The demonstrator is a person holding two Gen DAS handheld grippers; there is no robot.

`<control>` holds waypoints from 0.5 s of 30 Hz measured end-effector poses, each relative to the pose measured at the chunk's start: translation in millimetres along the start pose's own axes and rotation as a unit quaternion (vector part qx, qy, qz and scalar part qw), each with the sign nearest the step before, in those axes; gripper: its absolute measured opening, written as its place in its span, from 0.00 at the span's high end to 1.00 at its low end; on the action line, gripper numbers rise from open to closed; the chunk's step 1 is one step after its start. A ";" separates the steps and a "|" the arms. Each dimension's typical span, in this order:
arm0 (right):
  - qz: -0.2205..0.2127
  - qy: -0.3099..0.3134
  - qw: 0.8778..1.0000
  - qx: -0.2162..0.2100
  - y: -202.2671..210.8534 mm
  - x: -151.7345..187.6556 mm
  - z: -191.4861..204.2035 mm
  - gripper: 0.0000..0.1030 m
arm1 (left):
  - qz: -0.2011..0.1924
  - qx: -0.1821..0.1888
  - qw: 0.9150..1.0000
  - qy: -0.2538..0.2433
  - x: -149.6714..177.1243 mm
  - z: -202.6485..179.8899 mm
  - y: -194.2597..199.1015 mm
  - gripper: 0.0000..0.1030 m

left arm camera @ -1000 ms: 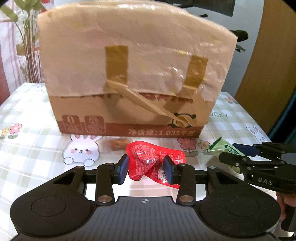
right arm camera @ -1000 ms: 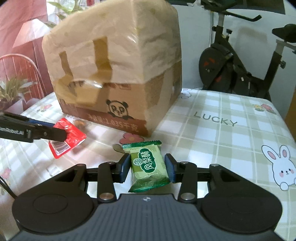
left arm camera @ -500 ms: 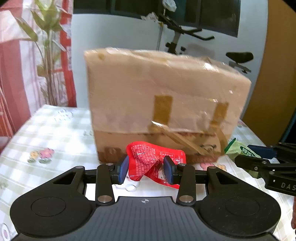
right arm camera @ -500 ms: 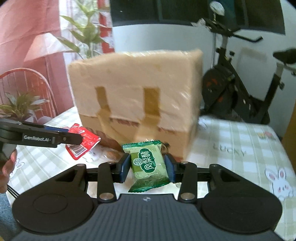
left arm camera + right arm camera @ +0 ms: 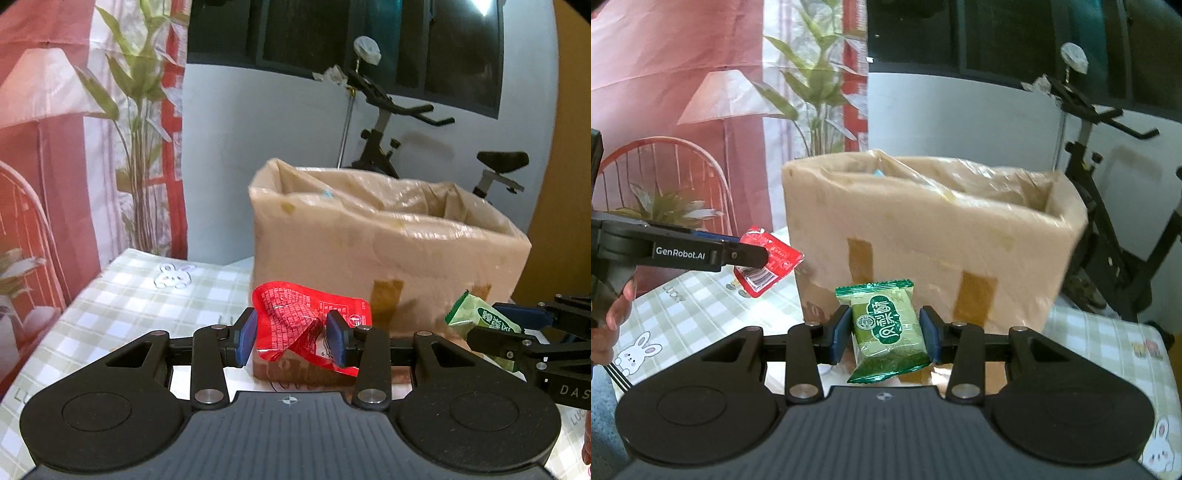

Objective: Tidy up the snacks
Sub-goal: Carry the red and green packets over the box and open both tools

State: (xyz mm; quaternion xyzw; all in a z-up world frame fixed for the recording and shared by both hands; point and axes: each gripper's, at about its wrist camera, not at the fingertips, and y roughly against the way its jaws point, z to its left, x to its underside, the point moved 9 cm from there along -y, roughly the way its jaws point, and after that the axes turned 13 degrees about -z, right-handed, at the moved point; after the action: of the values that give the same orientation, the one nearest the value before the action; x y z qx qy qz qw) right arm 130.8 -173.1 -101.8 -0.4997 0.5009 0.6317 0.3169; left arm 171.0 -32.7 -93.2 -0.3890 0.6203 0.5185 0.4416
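While the red packet is pinched in the left gripper and the green packet in the right gripper, both narrowly parted and near the bag-lined box, a packet could be snagged on the loose liner and dropped outside.

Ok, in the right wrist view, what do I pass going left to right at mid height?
Person's hand → left gripper holding the red snack packet → green snack packet in the right gripper → exercise bike.
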 end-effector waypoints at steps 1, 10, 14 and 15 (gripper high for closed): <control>-0.003 0.002 1.000 -0.003 -2.0 -3.9 1.8 0.58 | -0.004 -0.001 1.000 0.000 -2.5 0.0 0.9 0.58; -0.032 0.020 0.999 -0.024 -15.8 -37.8 7.4 0.58 | -0.038 -0.008 0.999 0.004 -35.8 6.1 5.5 0.58; -0.044 0.028 0.998 -0.028 -20.7 -51.6 5.8 0.58 | -0.049 -0.005 0.999 0.008 -49.9 6.2 2.2 0.58; -0.047 0.031 0.998 -0.029 -22.6 -55.5 4.6 0.58 | -0.053 -0.004 0.999 0.009 -54.3 5.9 1.1 0.58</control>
State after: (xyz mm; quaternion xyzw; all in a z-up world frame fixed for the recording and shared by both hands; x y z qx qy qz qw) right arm 166.3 -156.5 -56.3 -0.5507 0.4680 0.6148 0.3157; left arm 187.5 -25.4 -41.7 -0.4276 0.6004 0.4935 0.4616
